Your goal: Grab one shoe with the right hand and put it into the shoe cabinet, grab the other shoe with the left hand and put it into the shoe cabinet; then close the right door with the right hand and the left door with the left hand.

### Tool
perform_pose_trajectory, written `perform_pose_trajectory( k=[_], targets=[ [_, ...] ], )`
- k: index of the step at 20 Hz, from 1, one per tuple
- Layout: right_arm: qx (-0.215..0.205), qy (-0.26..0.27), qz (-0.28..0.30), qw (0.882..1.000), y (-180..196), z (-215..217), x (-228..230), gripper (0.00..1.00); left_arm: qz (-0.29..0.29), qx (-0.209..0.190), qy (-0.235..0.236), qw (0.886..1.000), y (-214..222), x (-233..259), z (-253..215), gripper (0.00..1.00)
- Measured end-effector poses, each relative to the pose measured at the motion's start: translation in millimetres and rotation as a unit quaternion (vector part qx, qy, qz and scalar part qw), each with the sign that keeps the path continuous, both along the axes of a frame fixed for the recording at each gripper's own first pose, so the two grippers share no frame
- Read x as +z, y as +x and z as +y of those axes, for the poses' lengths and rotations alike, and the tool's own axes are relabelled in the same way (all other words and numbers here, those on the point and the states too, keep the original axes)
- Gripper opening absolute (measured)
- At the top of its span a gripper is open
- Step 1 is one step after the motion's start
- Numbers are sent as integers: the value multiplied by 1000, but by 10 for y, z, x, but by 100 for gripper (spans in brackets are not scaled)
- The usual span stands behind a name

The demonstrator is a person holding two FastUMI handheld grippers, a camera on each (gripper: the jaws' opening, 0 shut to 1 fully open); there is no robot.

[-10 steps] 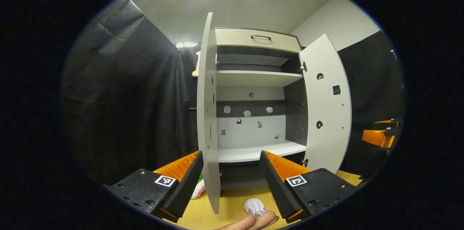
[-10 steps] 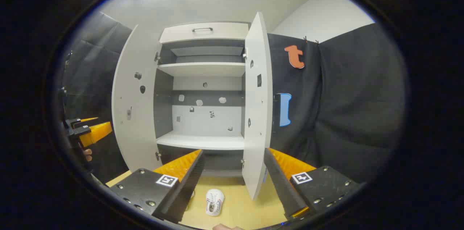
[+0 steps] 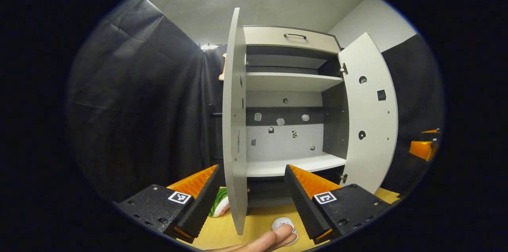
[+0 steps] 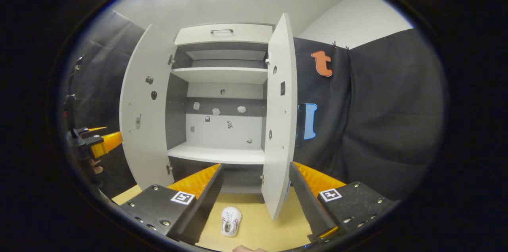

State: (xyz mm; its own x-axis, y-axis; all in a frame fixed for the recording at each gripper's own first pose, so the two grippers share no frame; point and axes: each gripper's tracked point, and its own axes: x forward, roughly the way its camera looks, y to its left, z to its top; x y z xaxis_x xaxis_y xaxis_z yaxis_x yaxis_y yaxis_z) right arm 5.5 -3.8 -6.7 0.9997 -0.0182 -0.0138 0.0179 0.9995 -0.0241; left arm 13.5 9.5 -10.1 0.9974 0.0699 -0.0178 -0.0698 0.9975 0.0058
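The shoe cabinet (image 3: 291,81) stands ahead with both doors swung open and its shelves bare. In the left gripper view its left door (image 3: 234,125) is edge-on between my fingers and its right door (image 3: 371,117) is beyond. A small white shoe (image 4: 231,220) lies on the wooden floor in front; in the left gripper view a person's finger (image 3: 274,238) covers part of this shoe (image 3: 282,222). A green-and-white shoe (image 3: 219,203) peeks from behind the left door. My left gripper (image 3: 252,170) and right gripper (image 4: 254,166) are both open and hold nothing, well above the floor.
The lower white shelf (image 4: 216,154) is at about finger height. In the right gripper view the left gripper (image 4: 99,144) shows beside the left door (image 4: 145,117), and the right door (image 4: 279,125) juts toward me. Black cloth hangs on both sides.
The left gripper has shifted a little, so more of the green-and-white shoe shows and the finger now covers more of the white shoe. The right gripper view has barely moved.
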Motion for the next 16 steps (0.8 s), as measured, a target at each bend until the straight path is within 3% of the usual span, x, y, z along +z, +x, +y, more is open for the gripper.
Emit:
perform_pose_trajectory(
  k=[2, 7, 9, 11, 14, 16],
  targets=[
    [3, 6, 7, 1000, 19, 14, -54, 94, -4, 3, 4, 1000, 4, 11, -8, 96],
    [13, 12, 25, 1000, 91, 100, -282, 94, -28, 9, 8, 1000, -52, 77, -3, 96],
    [11, 3, 34, 999, 165, 138, -442, 98, -31, 4, 8, 999, -88, 67, -17, 96],
    [19, 12, 50, 998, 264, 251, -692, 94, -34, -3, 5, 999, -134, 31, -36, 96],
    [46, 28, 95, 994, 421, 450, -1250, 98, -36, -10, -3, 999, -193, -57, -41, 96],
    [68, 40, 131, 988, 498, 620, -1673, 94, -27, -16, -5, 999, -225, -188, -34, 96]
  ],
)
